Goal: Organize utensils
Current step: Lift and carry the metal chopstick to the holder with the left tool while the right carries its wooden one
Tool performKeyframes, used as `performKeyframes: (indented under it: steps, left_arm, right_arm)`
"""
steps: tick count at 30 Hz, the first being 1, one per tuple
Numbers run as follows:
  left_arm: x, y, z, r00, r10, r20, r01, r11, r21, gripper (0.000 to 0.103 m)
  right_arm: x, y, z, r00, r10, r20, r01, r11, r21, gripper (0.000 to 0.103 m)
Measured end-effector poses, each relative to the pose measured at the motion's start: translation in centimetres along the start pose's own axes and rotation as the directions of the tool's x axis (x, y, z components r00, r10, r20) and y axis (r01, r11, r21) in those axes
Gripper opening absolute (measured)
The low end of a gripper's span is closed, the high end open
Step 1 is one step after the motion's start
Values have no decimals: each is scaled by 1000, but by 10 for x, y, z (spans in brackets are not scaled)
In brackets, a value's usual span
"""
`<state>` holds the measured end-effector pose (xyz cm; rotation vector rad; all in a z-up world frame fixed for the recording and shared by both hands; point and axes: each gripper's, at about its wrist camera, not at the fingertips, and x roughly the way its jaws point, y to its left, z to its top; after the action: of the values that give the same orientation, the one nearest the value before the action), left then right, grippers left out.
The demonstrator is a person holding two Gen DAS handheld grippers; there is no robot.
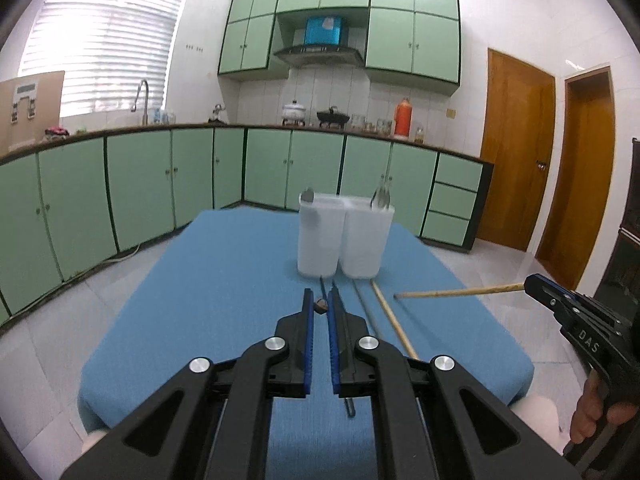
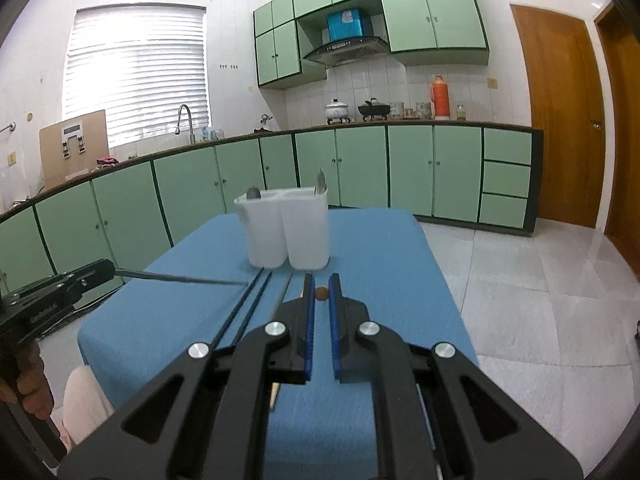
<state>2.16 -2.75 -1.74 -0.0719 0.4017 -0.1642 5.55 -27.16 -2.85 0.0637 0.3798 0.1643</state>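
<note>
Above the blue-clothed table (image 1: 200,280), the left gripper (image 1: 321,300) clamps a dark chopstick (image 2: 180,278); the right gripper (image 2: 322,286) clamps a bamboo chopstick (image 1: 460,291), near the white holder (image 1: 344,232).

Both wrist views overlook (closely) the table (image 1: 192,280).

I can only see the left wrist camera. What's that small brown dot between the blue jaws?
Observer: Likely the end of a dark chopstick. The right wrist view shows it from the side, with the left gripper shut on it.
Operator: Are there more like it?
Observer: Yes, two loose dark chopsticks lie side by side on the blue cloth, in front of the white holder.
Operator: And the right gripper?
Observer: In its own view, the right gripper is shut on a wooden chopstick, seen end-on.
</note>
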Motion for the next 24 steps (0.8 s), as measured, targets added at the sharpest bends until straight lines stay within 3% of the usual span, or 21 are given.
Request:
performKeyframes:
  steps: [8,24]
  left_arm:
    - [12,1,41,999,-17,31,16,1000,19,7]
    - [53,2,105,997,-71,21,70,997,32,6]
  right_arm:
    - [14,-6,46,1000,0,-7,0,999,-50,6]
    - [48,-13,114,992,101,-74,-107,990,-86,6]
